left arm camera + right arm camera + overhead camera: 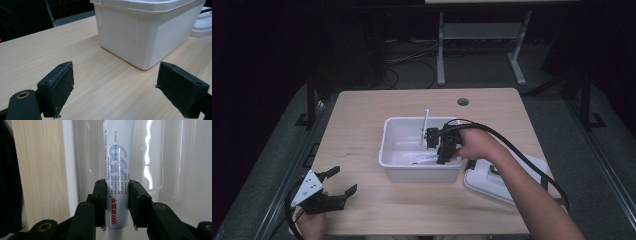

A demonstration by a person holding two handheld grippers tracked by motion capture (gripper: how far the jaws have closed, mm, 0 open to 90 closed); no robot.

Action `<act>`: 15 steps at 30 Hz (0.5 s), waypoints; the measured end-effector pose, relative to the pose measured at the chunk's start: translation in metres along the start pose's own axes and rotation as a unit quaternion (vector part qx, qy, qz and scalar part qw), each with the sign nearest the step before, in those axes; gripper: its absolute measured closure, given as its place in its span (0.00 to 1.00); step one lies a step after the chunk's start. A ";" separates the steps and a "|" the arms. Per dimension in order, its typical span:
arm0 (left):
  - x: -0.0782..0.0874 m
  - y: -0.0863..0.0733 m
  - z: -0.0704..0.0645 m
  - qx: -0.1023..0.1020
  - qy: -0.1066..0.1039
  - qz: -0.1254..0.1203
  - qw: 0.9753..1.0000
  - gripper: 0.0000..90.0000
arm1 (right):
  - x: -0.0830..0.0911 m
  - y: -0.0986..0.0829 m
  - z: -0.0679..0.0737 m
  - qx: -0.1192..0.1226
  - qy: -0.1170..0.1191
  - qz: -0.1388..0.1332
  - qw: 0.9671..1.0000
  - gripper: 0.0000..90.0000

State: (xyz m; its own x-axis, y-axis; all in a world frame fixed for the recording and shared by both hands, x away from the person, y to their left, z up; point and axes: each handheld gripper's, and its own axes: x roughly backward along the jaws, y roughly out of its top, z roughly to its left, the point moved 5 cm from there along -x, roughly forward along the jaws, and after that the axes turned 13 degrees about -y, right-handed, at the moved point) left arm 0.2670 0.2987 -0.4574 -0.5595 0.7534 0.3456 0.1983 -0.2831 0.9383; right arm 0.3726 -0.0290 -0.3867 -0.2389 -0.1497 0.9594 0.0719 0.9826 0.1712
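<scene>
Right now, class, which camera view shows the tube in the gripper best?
The right gripper view: the tube stands large between the right gripper jaws, its print readable. The high view shows it small, rising from the white bin.

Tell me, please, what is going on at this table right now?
A person works with a gripper in each hand. The right gripper is inside the white bin, its jaws shut on a white tube with red and blue print. The left gripper rests open at the table's near-left corner, holding nothing. The bin's lid lies on the table to the right.
</scene>
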 end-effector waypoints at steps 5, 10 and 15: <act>0.000 0.000 0.000 0.000 0.000 0.000 1.000 0.15 | -0.004 -0.002 0.000 -0.006 0.003 0.007 1.000 0.76; 0.000 0.000 0.000 0.000 0.000 0.001 1.000 0.15 | -0.009 -0.005 -0.001 -0.009 0.006 0.008 1.000 0.76; 0.000 0.000 0.000 0.000 0.000 0.000 1.000 0.15 | -0.014 -0.007 -0.001 -0.012 0.010 0.013 1.000 0.76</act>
State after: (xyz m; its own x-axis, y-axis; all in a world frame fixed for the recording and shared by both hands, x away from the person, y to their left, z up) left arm 0.2671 0.2986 -0.4575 -0.5600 0.7529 0.3458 0.1992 -0.2827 0.9383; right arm 0.3767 -0.0334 -0.4013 -0.2166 -0.1269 0.9680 0.1007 0.9833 0.1514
